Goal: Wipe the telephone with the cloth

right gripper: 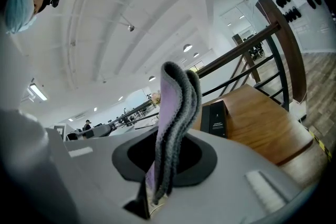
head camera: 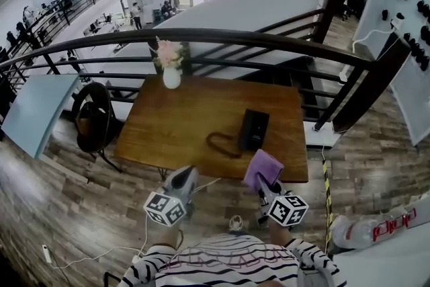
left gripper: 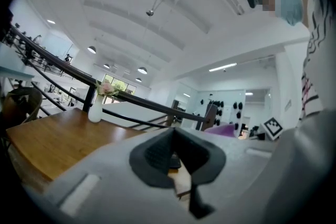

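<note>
1. Telephone (head camera: 254,129), head view: a black unit lying right of centre on the wooden table (head camera: 168,134), with its cord (head camera: 222,144) looping off the left side. A vase (head camera: 171,77) of flowers stands at the far edge. The right gripper (head camera: 263,181) hangs at the near table edge, just near of the telephone and apart from it, with the purple cloth (head camera: 263,168) bunched at its tip. The left gripper (head camera: 186,175) hovers further left, touching nothing. Wiping is judged not yet begun.
2. Left gripper view: the jaws meet at their tips with nothing between them. Table and vase lie beyond on the left, the cloth on the right.
3. Right gripper view: the jaws are clamped on a fold of the cloth, which rises upright between them, lilac on one face and grey on the other. The telephone lies ahead on the table, just right of the cloth.
4. Technique, as a judgement: lay the free end of the cloth flat on the telephone's upper face and draw it along the length with light pressure. A light unit may slide, so the empty left gripper could steady it. Keep clear of the cord.
5. Lettering: small white print on the telephone's near face is too small to read. Each marker cube (head camera: 287,210) bears a black-and-white pattern, no words. No brand is legible.
</note>
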Motion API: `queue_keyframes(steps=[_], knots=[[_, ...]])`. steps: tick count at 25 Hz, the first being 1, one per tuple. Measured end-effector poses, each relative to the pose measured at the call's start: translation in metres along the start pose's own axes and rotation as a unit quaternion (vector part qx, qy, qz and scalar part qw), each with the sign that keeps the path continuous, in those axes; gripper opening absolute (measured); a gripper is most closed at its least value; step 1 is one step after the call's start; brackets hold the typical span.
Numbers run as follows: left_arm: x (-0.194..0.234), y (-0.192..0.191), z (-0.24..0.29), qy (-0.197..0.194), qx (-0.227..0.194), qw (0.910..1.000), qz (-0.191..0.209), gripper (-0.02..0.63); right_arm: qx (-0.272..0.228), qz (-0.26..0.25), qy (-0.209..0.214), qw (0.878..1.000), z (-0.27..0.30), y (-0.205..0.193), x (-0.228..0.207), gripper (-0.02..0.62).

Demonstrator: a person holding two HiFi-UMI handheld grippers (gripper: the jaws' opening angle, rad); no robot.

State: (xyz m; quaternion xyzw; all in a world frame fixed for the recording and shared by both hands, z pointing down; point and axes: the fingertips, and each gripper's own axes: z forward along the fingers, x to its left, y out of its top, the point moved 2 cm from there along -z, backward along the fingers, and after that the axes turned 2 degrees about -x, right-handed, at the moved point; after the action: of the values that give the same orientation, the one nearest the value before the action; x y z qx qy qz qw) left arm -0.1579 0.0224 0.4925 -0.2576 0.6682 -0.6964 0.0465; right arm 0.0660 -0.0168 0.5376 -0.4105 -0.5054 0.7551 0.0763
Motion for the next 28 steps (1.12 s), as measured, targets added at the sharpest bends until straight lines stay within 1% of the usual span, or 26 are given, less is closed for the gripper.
queue_keyframes(steps=[3,10,15,18,22,28], knots=[[0.003,0.003,0.04,-0.001,0.0,1.0,0.004,-0.003,0.003,-0.003,0.005,1.0,0.018,0.023,-0.026,0.052],[0.004,0.001,0.125,-0.001,-0.007,1.0,0.0,-0.003,0.019,-0.006,0.015,1.0,0.051,0.065,-0.086,0.052],[0.012,0.0,0.162,0.005,-0.01,0.9999,-0.001,-0.003,0.031,-0.018,0.028,0.999,0.076,0.08,-0.108,0.052],[0.016,-0.003,0.178,0.0,-0.001,1.0,-0.001,-0.003,0.04,-0.014,0.029,0.999,0.088,0.081,-0.117,0.052],[0.032,-0.005,0.194,-0.008,0.01,0.9999,-0.007,-0.003,0.049,-0.008,0.019,0.999,0.105,0.078,-0.124,0.052],[0.068,0.005,0.227,-0.048,0.028,0.9984,-0.01,-0.003,0.042,-0.002,-0.018,0.999,0.14,0.081,-0.129,0.052]])
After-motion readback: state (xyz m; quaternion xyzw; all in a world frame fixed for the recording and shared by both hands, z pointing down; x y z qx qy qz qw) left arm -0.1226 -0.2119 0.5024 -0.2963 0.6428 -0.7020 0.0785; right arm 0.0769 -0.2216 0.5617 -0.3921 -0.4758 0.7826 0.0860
